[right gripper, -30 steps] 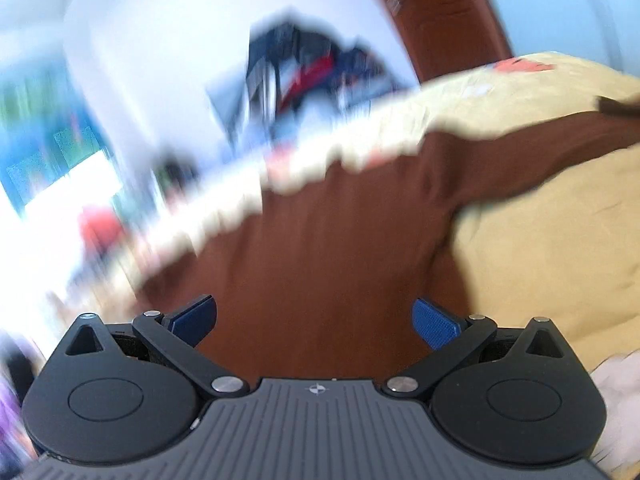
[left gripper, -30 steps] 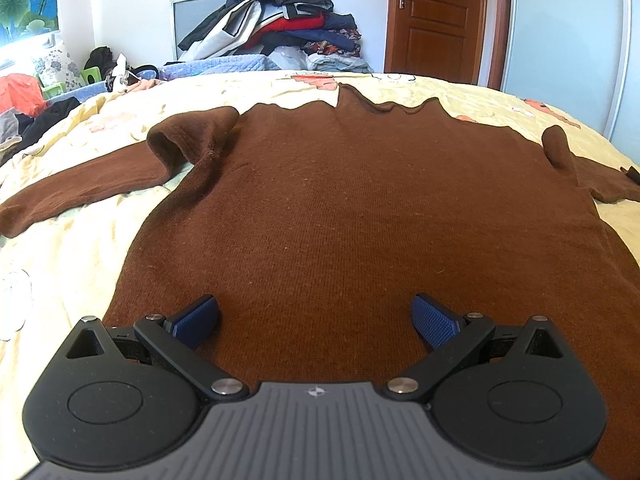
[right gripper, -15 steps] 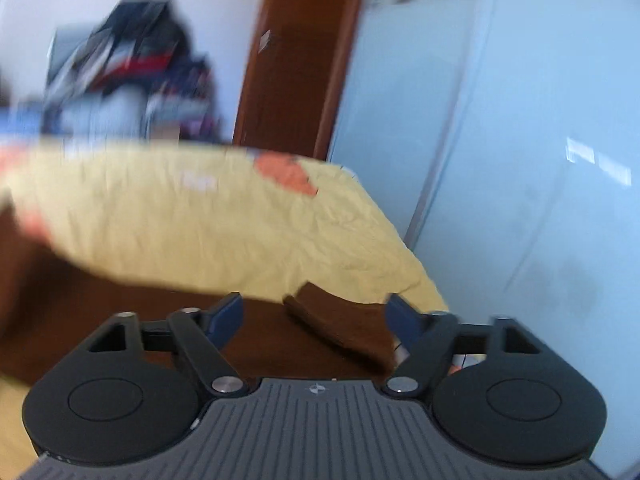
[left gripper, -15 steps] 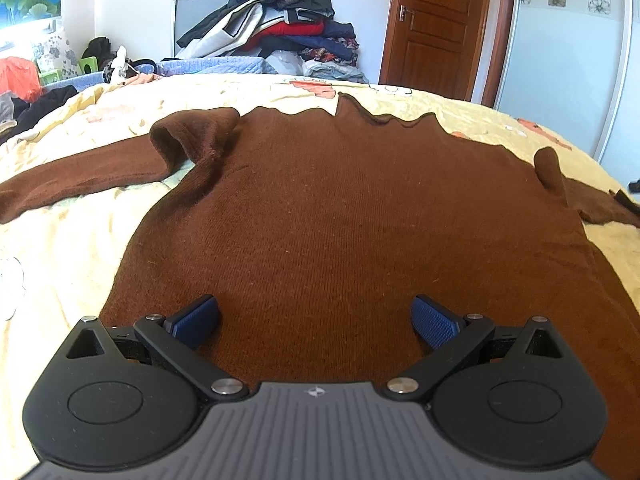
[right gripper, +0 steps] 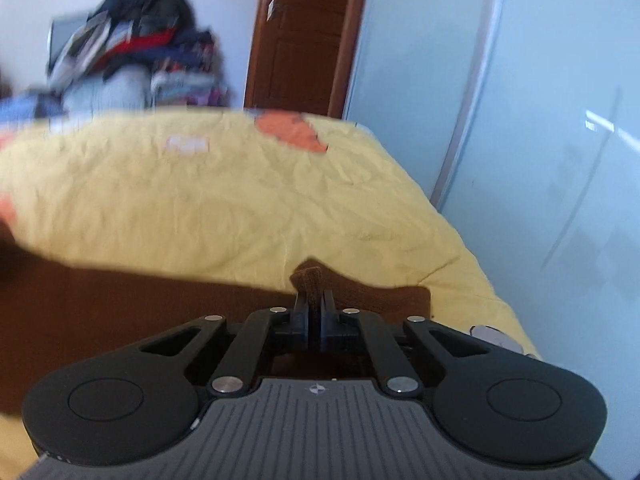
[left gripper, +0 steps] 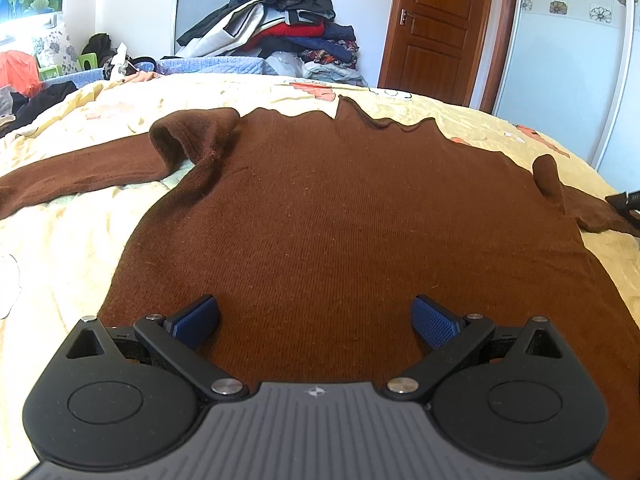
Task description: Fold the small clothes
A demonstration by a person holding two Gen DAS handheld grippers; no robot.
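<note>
A brown knit sweater [left gripper: 352, 216] lies spread flat on the yellow bed sheet [left gripper: 60, 248], hem toward me, sleeves out to both sides. My left gripper [left gripper: 314, 320] is open and empty, low over the sweater's hem area. My right gripper [right gripper: 314, 304] is shut on the end of the sweater's right sleeve [right gripper: 312, 280], with a pinch of brown cloth sticking up between the pads. The right gripper's tip also shows in the left wrist view [left gripper: 626, 202] at the far right, on the sleeve end.
A pile of clothes [left gripper: 280, 28] stands beyond the bed's far edge by the wall. A wooden door [left gripper: 432, 28] and pale wardrobe panels [right gripper: 520, 120] are on the right. Dark clothes and an orange item [left gripper: 16, 72] lie at the far left.
My right gripper has swung right to the sleeve end and closed on it; half a second ago its jaws were open around it. The left gripper has stayed nearly still and open.
</note>
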